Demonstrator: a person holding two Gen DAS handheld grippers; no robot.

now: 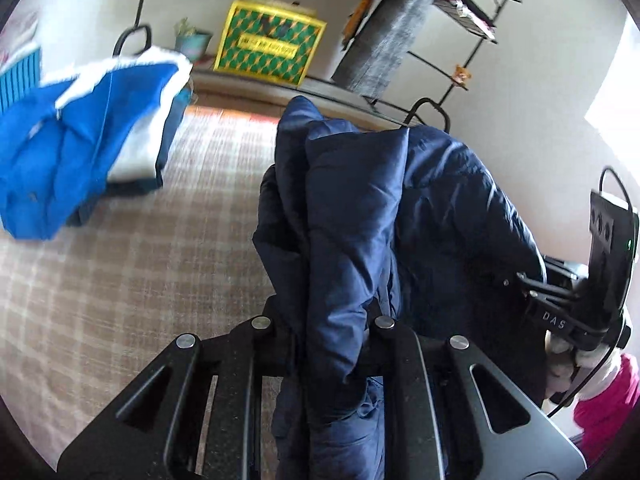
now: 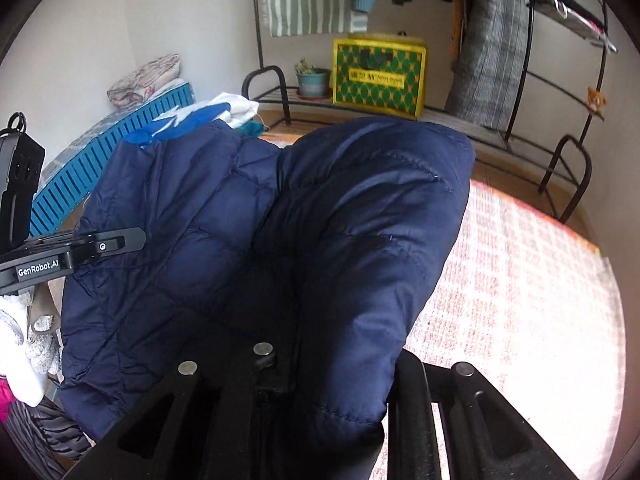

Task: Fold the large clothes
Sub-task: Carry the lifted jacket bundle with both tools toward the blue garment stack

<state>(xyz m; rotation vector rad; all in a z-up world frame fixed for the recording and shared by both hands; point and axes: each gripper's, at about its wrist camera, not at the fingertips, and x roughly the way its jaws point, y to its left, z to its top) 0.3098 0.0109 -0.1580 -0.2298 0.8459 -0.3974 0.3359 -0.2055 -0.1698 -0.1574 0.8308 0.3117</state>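
The left gripper (image 1: 332, 344) is clenched on a bunched fold of the navy quilted jacket (image 1: 360, 200), and the right gripper (image 2: 332, 364) grips another part of the same jacket (image 2: 360, 220). The jacket hangs between the two, lifted off the checked rug (image 1: 140, 260). A bright blue and white garment (image 1: 72, 148) lies in a heap on the far left. Behind stand a yellow and green box (image 2: 378, 76) and a small potted plant (image 2: 312, 80), probably on a low rack shelf.
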